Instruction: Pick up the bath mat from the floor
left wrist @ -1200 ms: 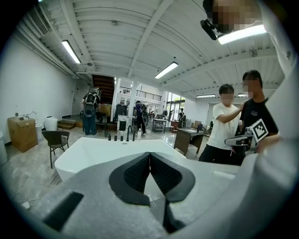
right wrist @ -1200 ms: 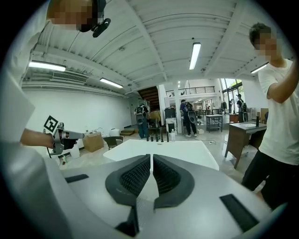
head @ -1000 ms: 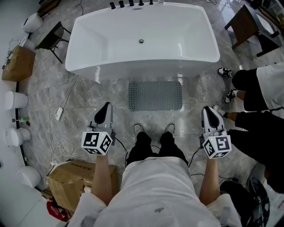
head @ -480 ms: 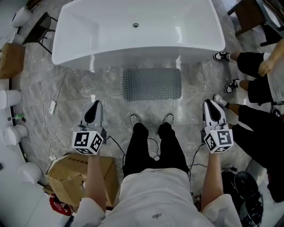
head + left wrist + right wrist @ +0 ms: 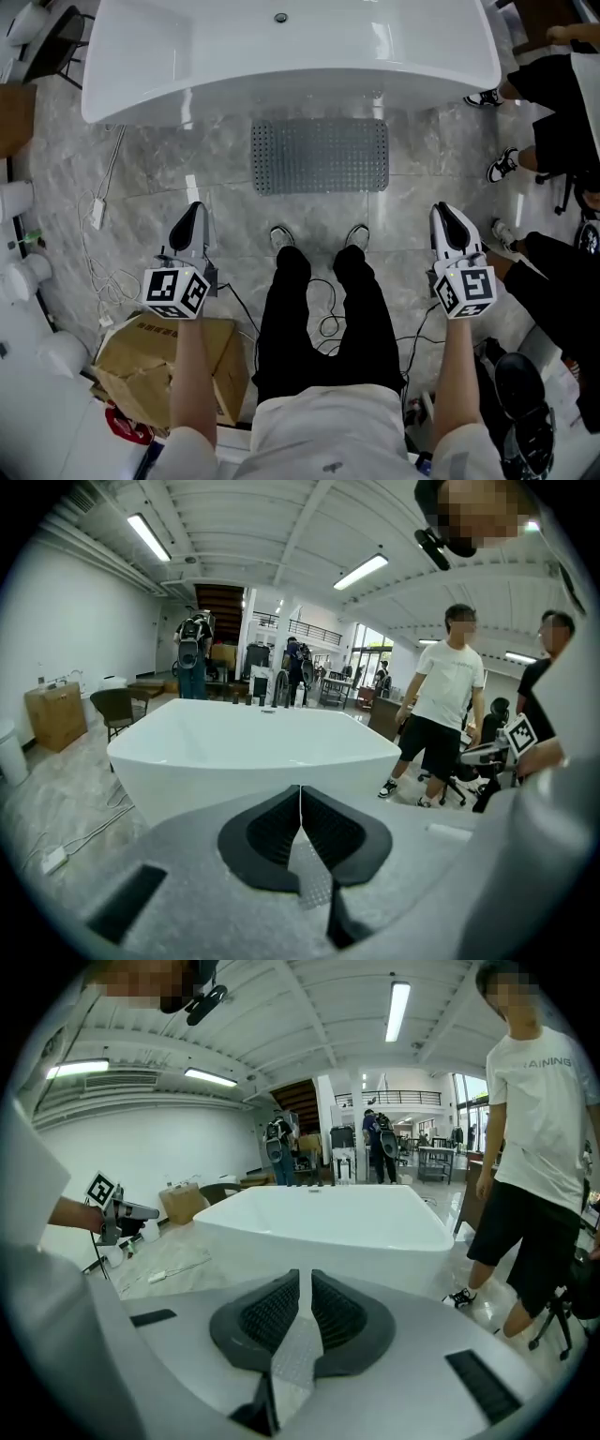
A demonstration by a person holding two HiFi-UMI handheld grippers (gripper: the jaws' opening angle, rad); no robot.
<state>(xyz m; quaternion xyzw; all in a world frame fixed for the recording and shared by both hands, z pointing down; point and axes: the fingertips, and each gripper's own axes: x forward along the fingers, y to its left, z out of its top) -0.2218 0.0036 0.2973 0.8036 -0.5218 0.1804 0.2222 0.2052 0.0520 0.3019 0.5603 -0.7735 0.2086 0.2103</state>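
Both grippers' jaws are pressed together, holding nothing. The left gripper (image 5: 193, 212) hangs at ten o'clock from the standing person, the right gripper (image 5: 447, 216) at two. The grey studded bath mat (image 5: 320, 156) lies flat on the floor at twelve o'clock, beside the bathtub (image 5: 281, 56). It looks light, floppy and probably suction-backed, so pinch a near corner.

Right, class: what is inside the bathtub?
The bathtub holds nothing visible but its drain. Its far end is cut off in the head view, and its near wall hides the bottom from both gripper views.
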